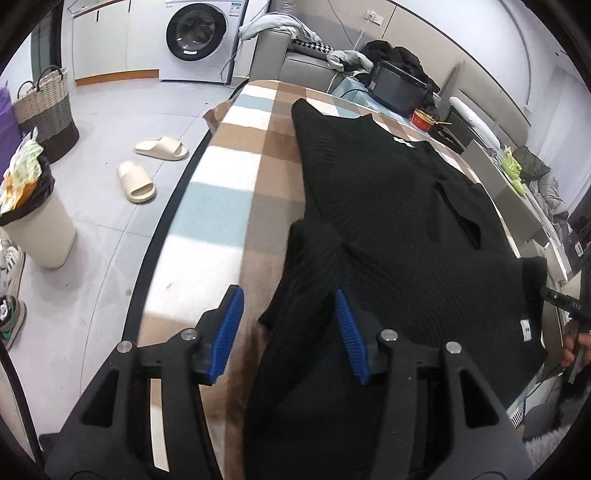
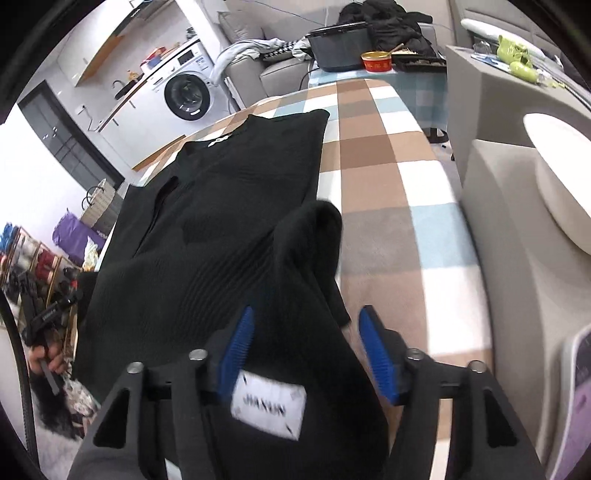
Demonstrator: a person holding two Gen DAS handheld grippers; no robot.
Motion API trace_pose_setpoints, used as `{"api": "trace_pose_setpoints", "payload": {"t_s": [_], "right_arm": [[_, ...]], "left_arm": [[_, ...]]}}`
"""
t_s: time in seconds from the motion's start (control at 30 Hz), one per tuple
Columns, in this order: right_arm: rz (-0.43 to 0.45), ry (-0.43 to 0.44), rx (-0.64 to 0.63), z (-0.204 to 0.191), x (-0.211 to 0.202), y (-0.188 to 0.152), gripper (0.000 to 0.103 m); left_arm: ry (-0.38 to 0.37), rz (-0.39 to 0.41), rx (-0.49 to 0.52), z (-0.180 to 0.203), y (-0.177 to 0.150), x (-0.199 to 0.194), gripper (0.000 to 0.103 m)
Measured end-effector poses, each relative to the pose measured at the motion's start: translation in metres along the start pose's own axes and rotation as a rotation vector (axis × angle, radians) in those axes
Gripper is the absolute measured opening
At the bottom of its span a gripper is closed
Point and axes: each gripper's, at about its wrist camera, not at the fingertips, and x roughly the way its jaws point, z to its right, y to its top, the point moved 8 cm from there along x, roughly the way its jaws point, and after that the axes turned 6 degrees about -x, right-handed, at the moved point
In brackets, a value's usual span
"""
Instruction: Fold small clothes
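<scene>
Both tongs, left tongs (image 1: 288, 332) and right tongs (image 2: 308, 350), stood apart, gripping nothing; the black knit top (image 1: 388, 221) lay ahead on the checked counter (image 1: 221, 155). Its loose lower hem beneath them could slump, spoiling the fold.

Black ribbed knit garment (image 1: 388, 221) spread on a checked brown, white and blue blanket (image 1: 229, 177); blue-padded left gripper (image 1: 290, 332) open above its near edge.

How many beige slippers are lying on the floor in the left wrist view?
2. One slipper lies farther from the camera, towards the washing machine; the other slipper lies nearer, close to the checked blanket's edge. Others may be hidden.
</scene>
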Motion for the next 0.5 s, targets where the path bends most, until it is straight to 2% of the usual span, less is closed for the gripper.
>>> {"api": "trace_pose_setpoints", "payload": {"t_s": [0.2,0.3,0.43,0.5], "right_arm": [[-0.043,0.012,-0.013,0.001,0.007,-0.023,0.062],[-0.055,0.014,-0.013,0.003,0.010,-0.031,0.062],[-0.044,0.035,-0.016,0.002,0.012,-0.035,0.059],[-0.043,0.038,-0.037,0.000,0.013,-0.036,0.025]], "left_arm": [[0.008,-0.086,0.051,0.002,-0.033,0.002,0.049],[0.023,-0.072,0.098,0.011,-0.041,0.000,0.048],[-0.001,-0.051,0.101,0.015,-0.042,-0.003,0.021],[-0.001,-0.033,0.101,0.014,-0.041,-0.006,0.011]]}}
